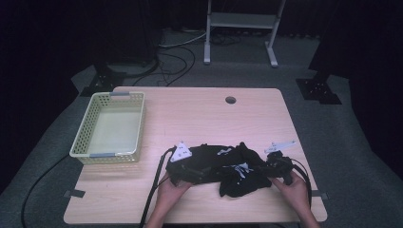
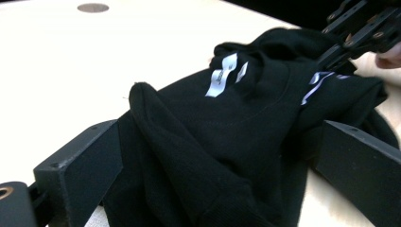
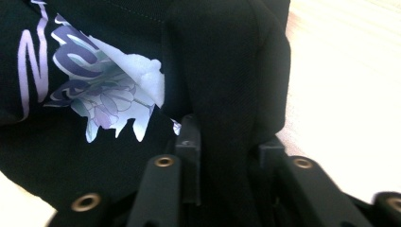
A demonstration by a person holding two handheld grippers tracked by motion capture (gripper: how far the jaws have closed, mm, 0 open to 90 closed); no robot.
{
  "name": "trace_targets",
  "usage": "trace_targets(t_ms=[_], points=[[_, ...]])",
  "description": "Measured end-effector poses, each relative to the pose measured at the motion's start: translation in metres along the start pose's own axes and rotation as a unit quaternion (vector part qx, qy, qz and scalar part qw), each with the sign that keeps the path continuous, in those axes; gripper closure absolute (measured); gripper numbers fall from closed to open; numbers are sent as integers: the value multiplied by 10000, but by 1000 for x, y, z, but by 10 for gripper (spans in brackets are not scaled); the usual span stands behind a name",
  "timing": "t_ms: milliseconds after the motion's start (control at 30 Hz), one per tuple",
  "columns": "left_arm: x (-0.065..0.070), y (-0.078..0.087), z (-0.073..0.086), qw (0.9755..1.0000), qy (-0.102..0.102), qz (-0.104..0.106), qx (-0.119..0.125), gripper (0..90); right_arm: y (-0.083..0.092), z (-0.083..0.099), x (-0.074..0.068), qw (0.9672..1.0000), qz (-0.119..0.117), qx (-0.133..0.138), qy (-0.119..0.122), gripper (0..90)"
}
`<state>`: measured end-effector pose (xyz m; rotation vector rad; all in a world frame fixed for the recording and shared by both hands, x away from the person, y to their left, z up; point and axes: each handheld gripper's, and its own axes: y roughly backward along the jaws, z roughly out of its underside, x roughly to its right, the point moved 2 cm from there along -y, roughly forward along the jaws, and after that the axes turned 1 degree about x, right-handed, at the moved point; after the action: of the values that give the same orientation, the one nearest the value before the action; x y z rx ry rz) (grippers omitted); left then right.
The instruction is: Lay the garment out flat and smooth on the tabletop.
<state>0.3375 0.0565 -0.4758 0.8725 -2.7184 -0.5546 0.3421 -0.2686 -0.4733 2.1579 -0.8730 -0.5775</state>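
A crumpled black garment (image 1: pixel 223 167) with a white neck label (image 2: pixel 220 78) and a pale flower print (image 3: pixel 108 94) lies near the front edge of the wooden table (image 1: pixel 214 114). My left gripper (image 1: pixel 187 167) sits at its left end. In the left gripper view, the garment (image 2: pixel 246 109) is bunched between the wide-set jaws of the left gripper (image 2: pixel 213 137) and touches both. My right gripper (image 1: pixel 272 167) is at the garment's right end. In the right gripper view, the right gripper (image 3: pixel 229 142) has its narrow-set jaws pinching a thick fold of the garment (image 3: pixel 227 71).
A pale yellow perforated basket (image 1: pixel 85 128) stands empty at the table's left side. A round cable hole (image 1: pixel 230 99) sits near the far edge. Black cables trail off the front left. A white metal frame (image 1: pixel 242 21) stands on the floor behind the table.
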Motion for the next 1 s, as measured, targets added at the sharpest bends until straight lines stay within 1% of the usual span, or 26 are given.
trace_targets(t_ms=[33,67,133,200,233,300,333,367,400,433,467,567,667,700,733,800,833,900,1000], points=[[-1,-1,1,10000,21,9,-14,9,0,0,1,10000,-18,12,8,651],[-1,-2,1,10000,27,-1,-21,9,1,0,1,10000,-44,26,-4,587],[-2,-3,1,10000,30,6,-22,9,4,0,3,9999,-71,67,-33,537],[-2,-4,1,10000,22,-18,-35,9,7,0,4,9999,-79,108,-23,455],[-3,-5,1,10000,18,-18,-32,9,8,0,5,9999,-69,103,-49,437],[-3,-5,1,10000,18,-31,-22,9,9,-1,6,9998,-35,153,-84,332],[-4,-5,0,10000,21,-27,-18,9,10,-2,7,9998,-27,184,-111,313],[-4,-6,0,10000,39,-15,-10,9,12,-4,7,9996,-94,230,-122,306],[-4,-6,0,10000,41,-1,-7,11,13,-5,6,9994,-107,309,-113,288],[-4,-5,0,10000,24,73,20,45,14,-7,5,9993,-109,348,-99,286],[-4,-6,-1,10000,22,74,33,57,16,-10,3,9990,-177,402,-61,282],[-4,-7,-4,9999,-24,114,-118,57,18,-19,-2,9985,-212,495,27,272],[-5,-8,-10,9999,-34,134,-83,57,17,-30,-5,9984,-217,523,81,273],[-6,-8,-11,9999,-60,100,-42,57,16,-34,-5,9984,-201,527,73,274],[-7,-8,-12,9999,-81,67,-16,57,15,-38,-6,9985,-159,519,59,279],[-10,-8,-12,10000,-26,69,-28,57,11,-45,-5,9987,-125,486,4,290],[-11,-8,-11,10000,-4,78,-44,57,9,-49,-4,9988,-114,473,-23,315],[-12,-9,-12,9999,14,81,-127,57,4,-56,-4,9989,-60,458,-73,322],[-15,-10,-15,9999,15,99,-133,57,-5,-66,-3,9995,-19,290,-120,331]])
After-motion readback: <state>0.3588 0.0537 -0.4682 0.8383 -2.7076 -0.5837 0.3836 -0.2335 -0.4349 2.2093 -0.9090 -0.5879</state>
